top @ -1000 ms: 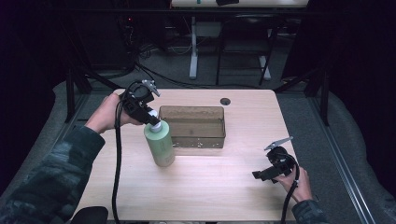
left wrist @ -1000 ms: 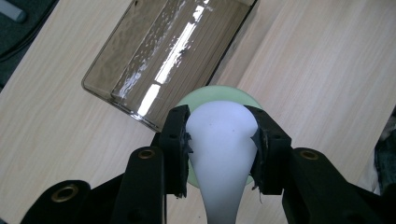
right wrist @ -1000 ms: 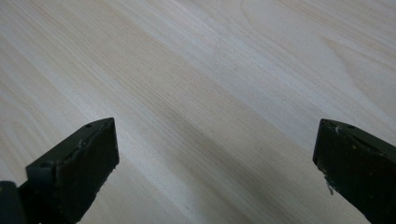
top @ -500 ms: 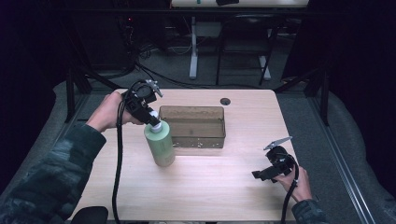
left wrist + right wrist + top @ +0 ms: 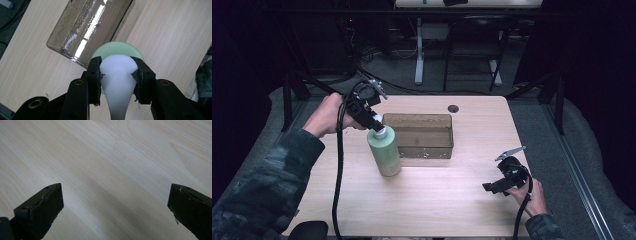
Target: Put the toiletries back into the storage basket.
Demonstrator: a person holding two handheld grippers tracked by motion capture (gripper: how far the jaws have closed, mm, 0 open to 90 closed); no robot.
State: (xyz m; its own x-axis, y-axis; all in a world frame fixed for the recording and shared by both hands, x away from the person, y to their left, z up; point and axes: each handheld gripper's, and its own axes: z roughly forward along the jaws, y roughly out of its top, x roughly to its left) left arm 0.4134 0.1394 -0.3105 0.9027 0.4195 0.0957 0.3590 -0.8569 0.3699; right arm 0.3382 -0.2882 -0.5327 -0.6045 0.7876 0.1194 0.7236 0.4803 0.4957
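Note:
A pale green bottle (image 5: 385,152) with a white cap (image 5: 119,72) stands upright on the wooden table, just left of a clear brown plastic bin (image 5: 422,135). My left gripper (image 5: 373,123) comes down on it from the upper left and is shut on the white cap, one pad on each side, as the left gripper view shows. The bottle's green shoulder (image 5: 120,47) shows past the cap, with the bin (image 5: 87,27) beyond it. My right gripper (image 5: 493,187) rests low near the table's front right, held by a hand. Its jaws stand wide apart over bare wood (image 5: 112,182), nothing between them.
A small dark round hole or grommet (image 5: 453,108) sits near the table's far edge. Black cables trail from both grippers. Past the table are dark floor, desk legs and wires. Bare wood (image 5: 437,200) lies between the bottle and the right gripper.

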